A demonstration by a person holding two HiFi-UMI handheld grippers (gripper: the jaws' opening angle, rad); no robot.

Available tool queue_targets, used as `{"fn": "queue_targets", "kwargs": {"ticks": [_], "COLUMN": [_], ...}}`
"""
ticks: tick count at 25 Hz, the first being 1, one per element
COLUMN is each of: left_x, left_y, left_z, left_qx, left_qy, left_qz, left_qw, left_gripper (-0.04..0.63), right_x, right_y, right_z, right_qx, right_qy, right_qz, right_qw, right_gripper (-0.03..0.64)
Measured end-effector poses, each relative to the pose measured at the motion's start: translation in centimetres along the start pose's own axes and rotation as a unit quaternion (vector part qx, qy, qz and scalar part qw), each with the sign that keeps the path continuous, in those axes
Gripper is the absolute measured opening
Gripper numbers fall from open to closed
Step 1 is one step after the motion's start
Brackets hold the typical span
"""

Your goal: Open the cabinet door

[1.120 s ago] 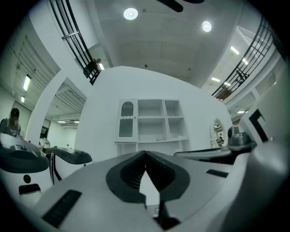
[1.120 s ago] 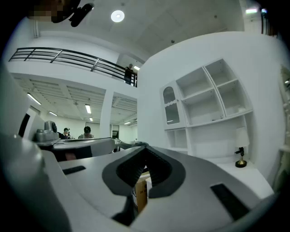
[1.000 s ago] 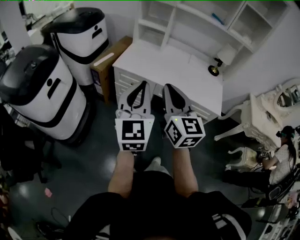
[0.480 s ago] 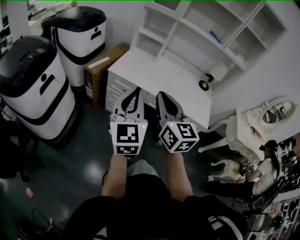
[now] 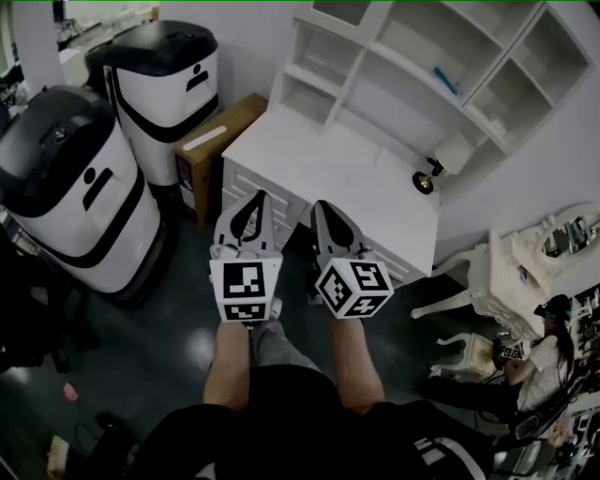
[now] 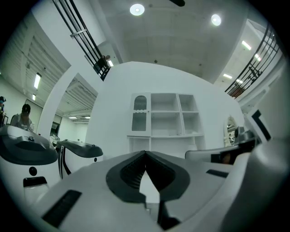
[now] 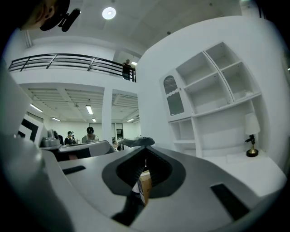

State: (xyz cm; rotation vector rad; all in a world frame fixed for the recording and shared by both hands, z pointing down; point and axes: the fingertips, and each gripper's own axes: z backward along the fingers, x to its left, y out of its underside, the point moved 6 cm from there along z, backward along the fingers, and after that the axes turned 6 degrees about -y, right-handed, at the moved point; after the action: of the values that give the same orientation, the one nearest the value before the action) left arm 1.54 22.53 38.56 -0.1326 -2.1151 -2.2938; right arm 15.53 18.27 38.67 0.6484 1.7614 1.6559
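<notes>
Head view dim, flat, greyish. Dark glossy floor (image 5: pixel 187 328) carries pale glare patch. White desk with shelf unit (image 5: pixel 356 141) is brightest area. Both gripper views brighter, lit from round recessed ceiling lamps (image 6: pixel 137 9), which bloom. Strong fisheye bend, black vignette at corners. White-grey left gripper (image 6: pixel 145 153) and right gripper (image 7: pixel 145 159) soft, close to lens.

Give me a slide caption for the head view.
Left gripper and right gripper, both shut, point at a white desk with shelves.
</notes>
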Motion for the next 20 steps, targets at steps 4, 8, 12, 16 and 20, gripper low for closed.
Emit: {"fn": "queue_targets", "kwargs": {"ticks": [4,8,12,16,20], "left_x": [0.7,0.2,-1.0,-2.4,-4.4], "left_y": [1.7,3.7,4.8,5.1,4.2], "left_z": [-3.0,-7.4,-13.0,-18.7,-23.8], "left_qx": [0.016,0.034,0.045,0.044,0.035], "left_qy": [-0.005,0.002,0.021,0.033,0.054], "left_qz": [-0.004,-0.005,-0.002,0.013,0.01], "left_qw": [0.9998,0.9994,0.9988,0.9984,0.9979], "left_gripper": [0.012,0.012,0.012,0.012,0.012], "right_x": [-2.1,-5.6,-10.3,-14.5,-19.1], "right_y": [1.6,2.9,2.9,2.4,1.0], "right_z": [-2.9,-5.6,-8.5,-11.4,-13.5], "right_qx": [-0.004,-0.008,-0.007,0.002,-0.008], "right_qy": [0.0,0.012,0.033,0.046,0.058], "right_qz": [-0.025,-0.036,-0.047,-0.044,-0.046], "right_qw": [1.0,0.999,0.998,0.998,0.997], "right_gripper": [0.02,0.02,0.02,0.02,0.02]}}
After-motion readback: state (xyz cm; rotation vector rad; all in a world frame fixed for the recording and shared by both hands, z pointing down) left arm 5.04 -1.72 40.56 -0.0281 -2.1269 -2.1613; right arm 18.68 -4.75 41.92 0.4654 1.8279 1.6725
